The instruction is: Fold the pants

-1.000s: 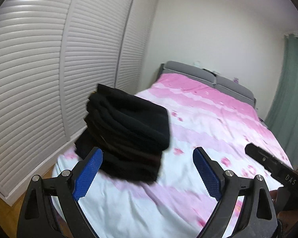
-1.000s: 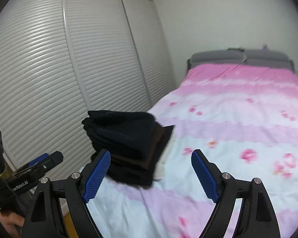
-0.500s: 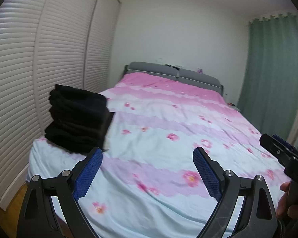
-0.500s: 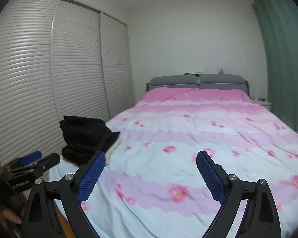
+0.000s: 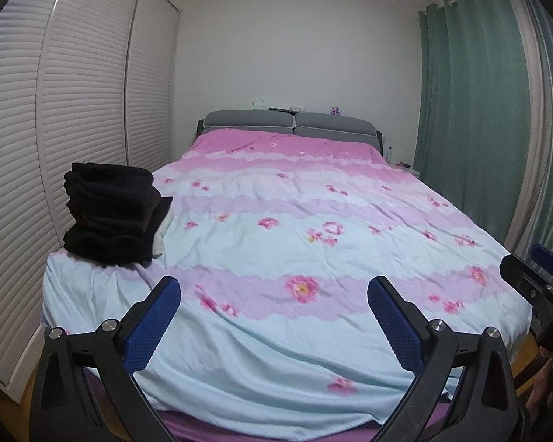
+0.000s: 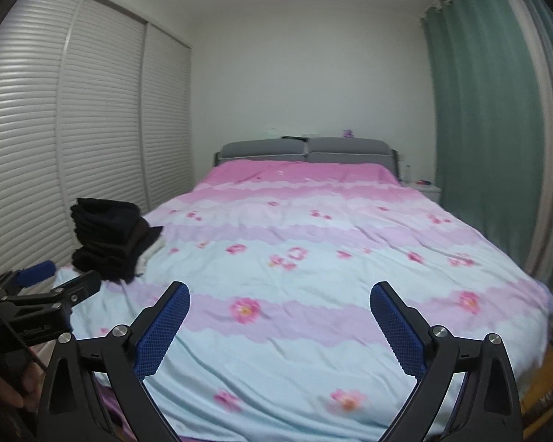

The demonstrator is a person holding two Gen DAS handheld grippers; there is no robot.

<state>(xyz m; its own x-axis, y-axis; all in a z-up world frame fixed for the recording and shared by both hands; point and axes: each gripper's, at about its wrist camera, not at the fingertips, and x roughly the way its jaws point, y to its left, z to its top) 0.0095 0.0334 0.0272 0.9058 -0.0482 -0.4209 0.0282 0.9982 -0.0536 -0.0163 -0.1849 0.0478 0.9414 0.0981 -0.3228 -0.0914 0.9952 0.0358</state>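
Note:
A stack of folded dark pants [image 5: 114,215] sits on the near left corner of the bed [image 5: 295,243]; it also shows in the right wrist view [image 6: 112,241]. My left gripper [image 5: 274,291] is open and empty, held back from the foot of the bed. My right gripper [image 6: 279,296] is open and empty, also back from the foot of the bed. The left gripper shows at the left edge of the right wrist view [image 6: 51,287]. The right gripper shows at the right edge of the left wrist view [image 5: 534,276]. No loose pants lie on the cover.
The bed has a pink and pale blue floral cover and a grey headboard [image 5: 289,123]. White louvred wardrobe doors [image 5: 73,118] run along the left. Green curtains [image 5: 468,110] hang on the right, with a small nightstand [image 6: 425,188] beside the bed.
Both grippers have pulled back and swung right from close to the stack, so the whole bed is now in view. The stack has stayed in place. Both jaws stay open.

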